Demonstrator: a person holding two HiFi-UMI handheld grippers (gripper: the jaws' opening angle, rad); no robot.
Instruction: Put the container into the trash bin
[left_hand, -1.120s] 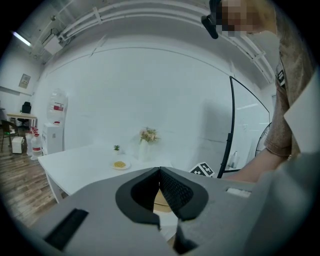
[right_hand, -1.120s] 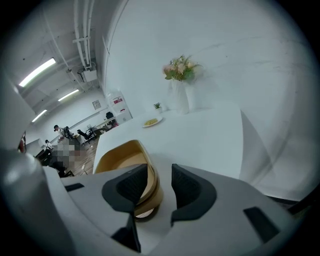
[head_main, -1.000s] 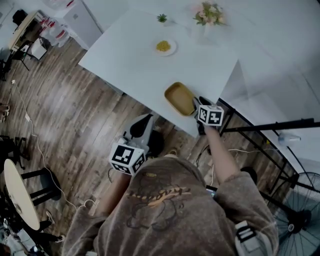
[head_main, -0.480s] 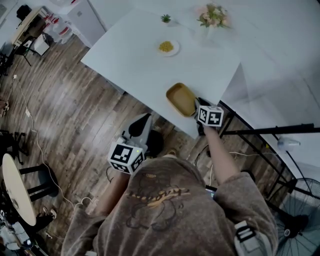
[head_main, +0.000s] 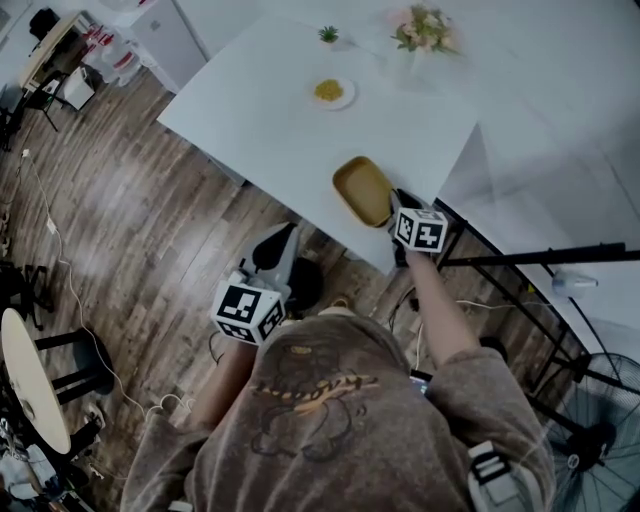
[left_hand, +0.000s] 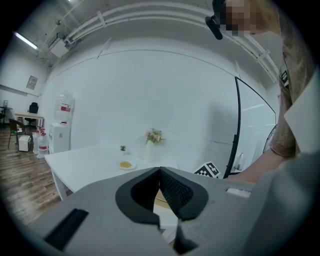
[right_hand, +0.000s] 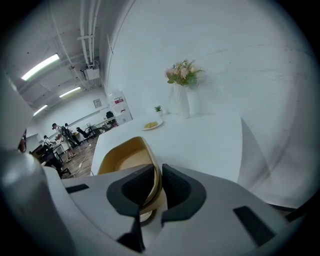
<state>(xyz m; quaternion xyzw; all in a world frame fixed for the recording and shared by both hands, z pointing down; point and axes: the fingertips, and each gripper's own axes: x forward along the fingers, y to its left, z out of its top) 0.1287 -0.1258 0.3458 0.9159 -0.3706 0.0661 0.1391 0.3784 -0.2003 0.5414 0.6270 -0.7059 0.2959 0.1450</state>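
1. Closing my right claw onto the container: its near wall stands between the jaws and the pads meet both faces.
2. Container sits at the near edge of the white table, close to the corner.
3. Handling, my judgement: a thin tan tray, light, probably moulded fibre or thin plastic. The wall may flex, so a modest pinch low on the rim should hold, and one-sided lifting will tilt it.
4. Contents: its floor looks bare, so nothing to spill.
5. Small plate farther back holds yellow food, well apart.
6. Left claw pressed together, empty, off the table.
7. Trash bin: I cannot find it in any view.
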